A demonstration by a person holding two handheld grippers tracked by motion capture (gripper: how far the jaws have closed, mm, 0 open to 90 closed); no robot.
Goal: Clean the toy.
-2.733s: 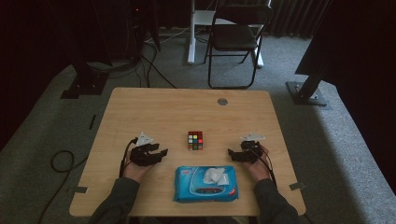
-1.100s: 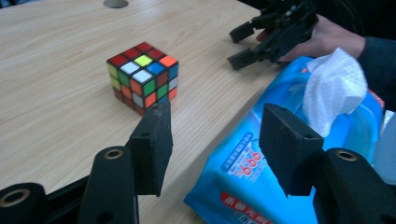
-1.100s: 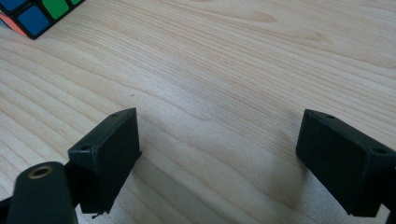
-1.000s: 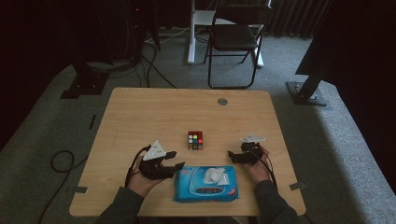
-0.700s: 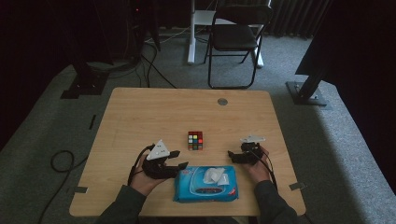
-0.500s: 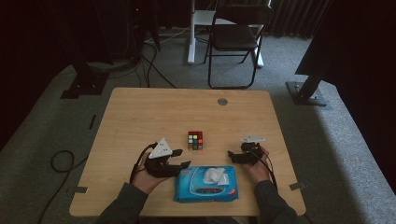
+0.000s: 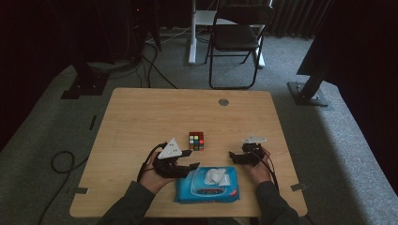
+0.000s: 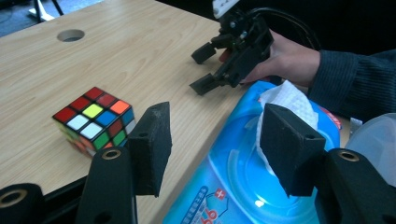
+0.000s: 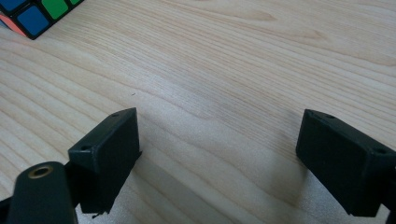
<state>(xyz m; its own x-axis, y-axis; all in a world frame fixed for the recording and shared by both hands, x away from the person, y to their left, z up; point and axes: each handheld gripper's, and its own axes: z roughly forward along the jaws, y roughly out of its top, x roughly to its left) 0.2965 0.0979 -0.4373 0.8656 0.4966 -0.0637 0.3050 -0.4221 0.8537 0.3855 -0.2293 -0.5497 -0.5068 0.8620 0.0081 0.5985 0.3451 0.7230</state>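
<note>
A blue pack of wet wipes point(image 7: 206, 186) lies at the table's near edge, lid open, with a white wipe point(image 7: 216, 176) sticking up from it. Just beyond it sits a colourful puzzle cube point(image 7: 196, 140). My left gripper point(image 7: 191, 159) hovers open at the pack's left end. In the left gripper view, its jaws frame the pack point(image 8: 224, 186) and the wipe point(image 8: 289, 100), with the cube point(image 8: 95, 119) to their left. My right gripper point(image 7: 233, 158) rests open at the pack's right end, over bare wood point(image 9: 219, 93). A corner of the cube point(image 9: 37, 11) shows in the right gripper view.
The wooden table point(image 7: 141, 117) has a round cable hole point(image 7: 224, 101) near its far edge. Behind the table stand a folding chair point(image 7: 237, 37) and dark stand bases point(image 7: 307, 96); cables point(image 7: 61, 161) trail on the grey carpet.
My left gripper has moved right and nearer, from open table up to the left end of the wipes pack. The right gripper has stayed put.
</note>
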